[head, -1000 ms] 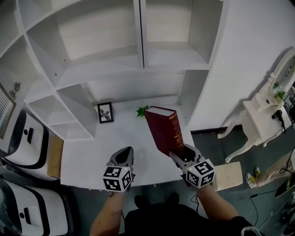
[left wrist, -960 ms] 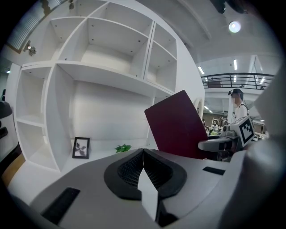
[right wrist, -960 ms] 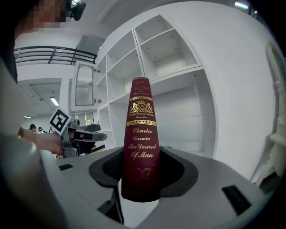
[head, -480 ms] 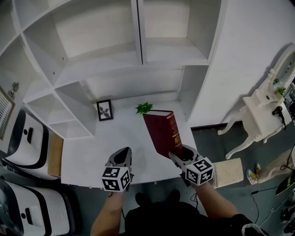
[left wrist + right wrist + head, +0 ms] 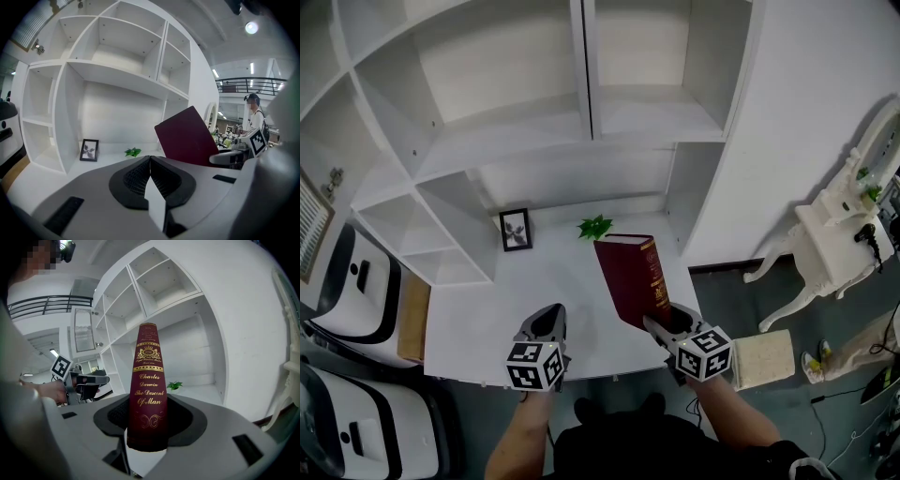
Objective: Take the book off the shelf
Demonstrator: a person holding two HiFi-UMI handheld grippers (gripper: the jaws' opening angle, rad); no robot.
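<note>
Shelf (image 5: 516,141) lower bay: photo frame (image 5: 515,229), plant (image 5: 595,227) | right gripper (image 5: 668,319): clamps book (image 5: 630,277)

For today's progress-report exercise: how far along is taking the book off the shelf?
Done: the red book is out of the shelf, in front of its compartments. In hand: the right claw grips its lower end, with the book tilted over the white tabletop. The left claw is closed and empty. Left: probably only setting it down.
</note>
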